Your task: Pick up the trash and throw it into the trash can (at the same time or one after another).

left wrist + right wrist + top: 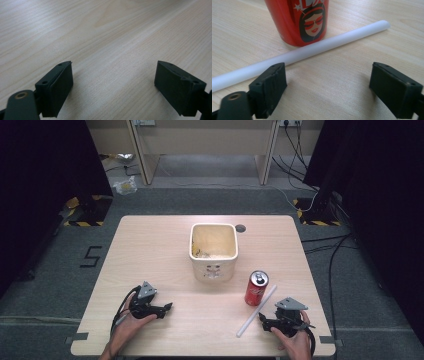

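A red drink can (pixel 256 288) stands upright on the wooden table (pixel 150 245), right of centre. A long white straw (pixel 256 311) lies flat beside it, running diagonally toward the front edge. My right gripper (pixel 261 319) rests on the table at the front right, held by a hand, open, with the straw (pixel 307 51) and the can (pixel 298 21) just beyond its jaws. My left gripper (pixel 169 306) rests at the front left in the other hand, open, with bare wood (pixel 112 75) between its jaws.
A cream square tub (pixel 213 251) stands open-topped at the table's middle, behind the can. A small round hole (pixel 240 228) sits in the tabletop behind the tub. Cables trail over the floor at the right.
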`<action>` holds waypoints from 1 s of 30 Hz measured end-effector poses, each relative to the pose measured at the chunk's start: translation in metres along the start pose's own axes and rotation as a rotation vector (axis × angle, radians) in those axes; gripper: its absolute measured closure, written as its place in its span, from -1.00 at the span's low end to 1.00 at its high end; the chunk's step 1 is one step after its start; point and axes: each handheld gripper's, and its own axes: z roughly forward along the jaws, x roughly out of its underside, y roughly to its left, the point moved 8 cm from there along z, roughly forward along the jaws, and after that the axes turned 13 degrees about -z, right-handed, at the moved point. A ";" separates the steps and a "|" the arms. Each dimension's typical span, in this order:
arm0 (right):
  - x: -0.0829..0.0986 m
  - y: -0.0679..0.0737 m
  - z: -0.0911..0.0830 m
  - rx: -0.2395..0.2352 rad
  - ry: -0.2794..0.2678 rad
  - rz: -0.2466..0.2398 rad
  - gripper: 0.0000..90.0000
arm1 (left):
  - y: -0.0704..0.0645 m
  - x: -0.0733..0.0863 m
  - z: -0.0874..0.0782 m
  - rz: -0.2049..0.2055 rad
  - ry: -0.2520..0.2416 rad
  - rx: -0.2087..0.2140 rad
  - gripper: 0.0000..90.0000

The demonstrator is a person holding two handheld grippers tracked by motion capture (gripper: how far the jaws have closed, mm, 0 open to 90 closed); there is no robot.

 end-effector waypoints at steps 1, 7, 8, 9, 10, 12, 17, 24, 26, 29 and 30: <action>0.000 0.000 0.000 -0.004 0.002 0.002 -0.67 | 0.000 0.000 0.000 0.000 0.000 0.000 -0.68; -0.002 0.001 -0.004 -0.006 -0.007 -0.003 -0.67 | 0.000 0.000 0.000 0.000 0.000 0.000 -0.68; -0.003 0.001 -0.005 -0.004 -0.009 -0.001 -0.67 | 0.000 0.000 0.000 0.000 0.000 0.000 -0.68; -0.003 0.001 -0.005 -0.004 -0.009 -0.001 -0.67 | 0.000 0.000 0.000 0.000 0.000 0.000 -0.68; -0.005 0.000 -0.007 0.002 -0.019 -0.005 -0.67 | 0.000 0.000 0.000 0.000 0.000 0.000 -0.68; -0.006 0.000 -0.008 0.002 -0.023 -0.009 -0.66 | 0.000 0.000 0.000 0.000 0.000 0.000 -0.68; -0.012 0.001 -0.017 0.006 -0.045 -0.026 -0.66 | 0.000 0.000 0.000 0.000 -0.001 0.000 -0.68; -0.023 0.004 -0.026 -0.004 -0.087 -0.042 -0.67 | 0.000 0.000 0.000 0.000 0.000 0.000 -0.68; -0.025 0.005 -0.027 -0.004 -0.096 -0.047 -0.67 | 0.000 0.000 0.000 0.000 0.000 0.000 -0.68; -0.031 0.006 -0.029 -0.012 -0.116 -0.070 -0.67 | 0.000 0.000 0.000 0.000 0.000 0.000 -0.68; -0.031 0.006 -0.029 -0.012 -0.116 -0.070 -0.67 | 0.000 0.000 0.000 0.000 0.000 0.000 -0.68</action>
